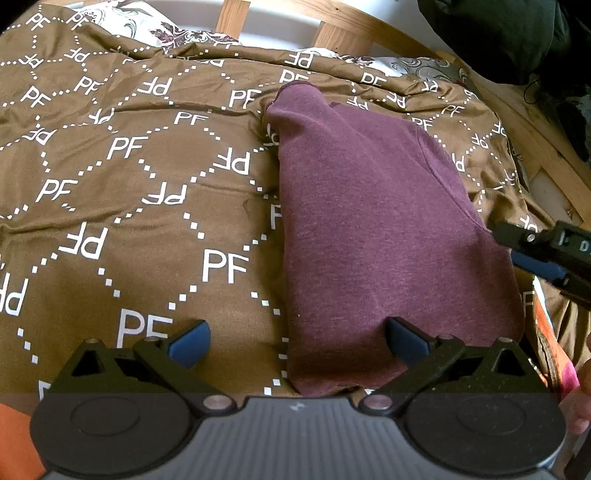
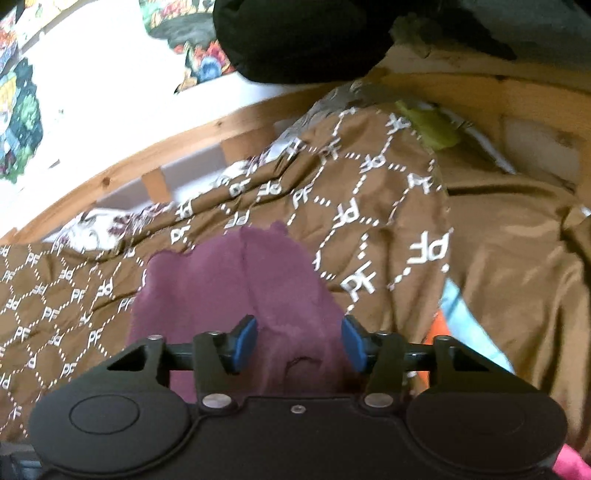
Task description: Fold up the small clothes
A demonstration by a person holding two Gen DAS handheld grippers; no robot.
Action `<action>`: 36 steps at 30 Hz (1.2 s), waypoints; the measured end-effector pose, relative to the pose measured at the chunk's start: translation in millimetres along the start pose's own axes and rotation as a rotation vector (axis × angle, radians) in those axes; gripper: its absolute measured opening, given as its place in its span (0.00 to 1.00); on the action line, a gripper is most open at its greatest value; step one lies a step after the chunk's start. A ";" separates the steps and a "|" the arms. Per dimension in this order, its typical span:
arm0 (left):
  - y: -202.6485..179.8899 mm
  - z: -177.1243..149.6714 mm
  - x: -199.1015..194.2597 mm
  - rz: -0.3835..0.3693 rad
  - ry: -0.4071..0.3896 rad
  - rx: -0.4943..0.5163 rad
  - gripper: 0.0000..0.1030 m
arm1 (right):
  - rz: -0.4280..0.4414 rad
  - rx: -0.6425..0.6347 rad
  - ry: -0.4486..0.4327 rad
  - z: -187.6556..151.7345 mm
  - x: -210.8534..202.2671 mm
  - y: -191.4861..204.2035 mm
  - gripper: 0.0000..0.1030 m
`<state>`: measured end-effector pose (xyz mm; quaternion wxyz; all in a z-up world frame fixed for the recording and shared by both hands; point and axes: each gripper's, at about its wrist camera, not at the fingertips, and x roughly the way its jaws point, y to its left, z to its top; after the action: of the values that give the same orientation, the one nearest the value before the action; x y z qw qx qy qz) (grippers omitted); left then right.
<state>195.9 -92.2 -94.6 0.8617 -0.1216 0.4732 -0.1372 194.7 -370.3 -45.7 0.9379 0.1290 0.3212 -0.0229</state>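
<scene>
A maroon garment [image 1: 369, 221] lies folded lengthwise on the brown bedspread [image 1: 147, 221] printed with white "PF" letters. My left gripper [image 1: 297, 341] stands wide open over the garment's near-left corner; its right pad [image 1: 404, 341] is above the cloth and its left pad above the bedspread. My right gripper [image 1: 504, 245] comes in from the right at the garment's right edge. In the right wrist view the right gripper [image 2: 299, 343] is half apart, with a ridge of the maroon garment [image 2: 229, 280] between its blue pads. The pads do not visibly press on it.
A wooden bed frame [image 1: 332, 33] runs along the far side and the right side [image 2: 147, 158]. A dark bundle of cloth [image 1: 498, 33] rests on the far right corner. Patterned white bedding [image 1: 177, 35] shows past the bedspread. Orange and pink fabric [image 1: 554, 350] lies at the near right.
</scene>
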 end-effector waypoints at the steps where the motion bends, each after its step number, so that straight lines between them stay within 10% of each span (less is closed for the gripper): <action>1: -0.2 0.0 0.0 0.000 0.000 0.000 1.00 | 0.002 0.009 0.016 -0.1 2.5 -0.4 0.50; 9: -0.7 -1.1 0.7 0.004 0.000 0.013 1.00 | 0.075 0.264 0.121 -4.6 16.9 -33.2 0.30; 17: -6.7 -1.1 -5.1 -0.029 -0.002 0.047 0.99 | 0.013 0.031 -0.050 1.0 -11.9 -2.6 0.12; 23: 2.4 3.5 -4.4 -0.102 0.031 -0.020 0.99 | -0.042 0.112 0.092 -2.3 10.4 -20.7 0.12; 36: -3.6 1.0 3.6 -0.058 0.035 -0.001 1.00 | -0.025 0.199 0.077 -2.6 5.7 -33.1 0.52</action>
<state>198.2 -96.8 -95.6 0.8489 -0.1334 0.4845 -0.1638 193.5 -401.4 -58.7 0.9072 0.2181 0.3545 -0.0615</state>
